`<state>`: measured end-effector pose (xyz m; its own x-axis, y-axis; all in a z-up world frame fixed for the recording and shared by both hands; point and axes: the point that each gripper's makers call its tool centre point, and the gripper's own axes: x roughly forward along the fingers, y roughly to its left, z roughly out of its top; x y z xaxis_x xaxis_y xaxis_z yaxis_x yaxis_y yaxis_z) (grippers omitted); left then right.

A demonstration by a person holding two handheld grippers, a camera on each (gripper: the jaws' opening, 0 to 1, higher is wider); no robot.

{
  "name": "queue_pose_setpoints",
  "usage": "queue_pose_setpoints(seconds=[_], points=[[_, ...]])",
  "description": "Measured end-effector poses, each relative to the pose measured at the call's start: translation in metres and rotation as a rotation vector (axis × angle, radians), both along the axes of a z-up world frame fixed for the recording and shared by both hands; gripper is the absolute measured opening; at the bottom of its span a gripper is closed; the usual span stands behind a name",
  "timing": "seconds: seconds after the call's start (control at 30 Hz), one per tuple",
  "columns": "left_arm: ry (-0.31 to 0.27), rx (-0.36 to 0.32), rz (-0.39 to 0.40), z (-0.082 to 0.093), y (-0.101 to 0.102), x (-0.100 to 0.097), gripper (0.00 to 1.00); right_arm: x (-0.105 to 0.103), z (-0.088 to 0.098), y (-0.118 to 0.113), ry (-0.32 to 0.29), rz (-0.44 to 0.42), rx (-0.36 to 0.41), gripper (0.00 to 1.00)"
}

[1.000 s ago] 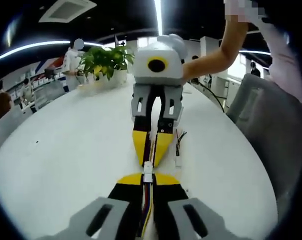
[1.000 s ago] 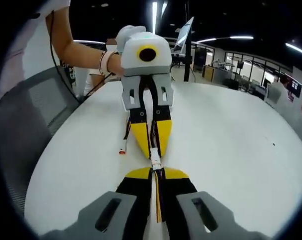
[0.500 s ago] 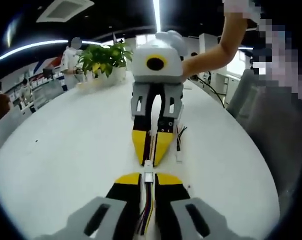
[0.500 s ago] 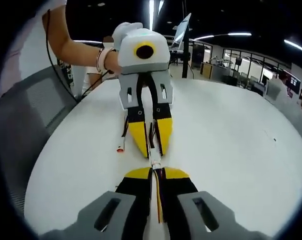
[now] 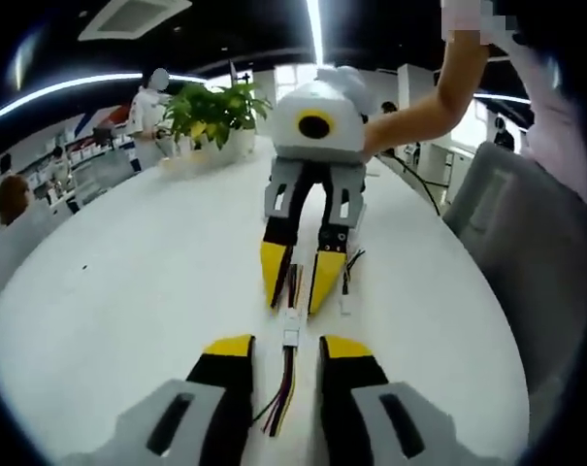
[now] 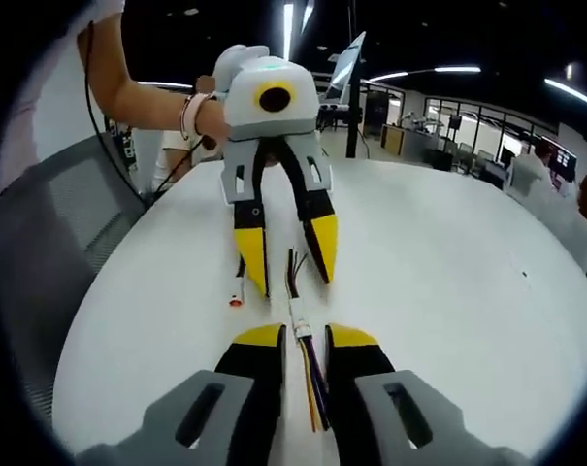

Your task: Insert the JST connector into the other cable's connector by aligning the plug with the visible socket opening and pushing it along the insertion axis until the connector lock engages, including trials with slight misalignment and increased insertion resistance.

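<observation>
Left claw stands released, its yellow-tipped jaws spread on either side of the joined connectors and touching neither them nor the wires. Those white connectors lie flat on the white bench, midway between the two claws, with coloured wires trailing back from them between the left claw's jaws. Beyond the connectors the right claw faces this way, its jaws also parted, held by a person's hand. Just to the right of the connectors, beside the right claw's jaw, a spare cable rests on the bench. A potted plant sits far behind the connectors at the bench's far edge.

From the right gripper view, the right claw is likewise released, jaws apart around the joined connectors. Past them the left claw hangs wide open. Left of the connectors lies a cable with a red end.
</observation>
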<state>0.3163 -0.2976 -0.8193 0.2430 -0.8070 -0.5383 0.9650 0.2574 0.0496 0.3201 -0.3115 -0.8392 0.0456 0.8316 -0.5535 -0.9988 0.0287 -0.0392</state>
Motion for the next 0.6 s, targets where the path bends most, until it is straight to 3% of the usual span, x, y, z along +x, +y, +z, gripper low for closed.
queue_pose_setpoints(seconds=[0.3, 0.6], points=[[-0.038, -0.023, 0.001, 0.022, 0.005, -0.019, 0.20, -0.013, 0.032, -0.007, -0.043, 0.003, 0.050, 0.14], [0.019, 0.009, -0.025, -0.003, 0.012, -0.046, 0.20, -0.039, 0.019, -0.015, -0.007, 0.040, 0.045, 0.13]])
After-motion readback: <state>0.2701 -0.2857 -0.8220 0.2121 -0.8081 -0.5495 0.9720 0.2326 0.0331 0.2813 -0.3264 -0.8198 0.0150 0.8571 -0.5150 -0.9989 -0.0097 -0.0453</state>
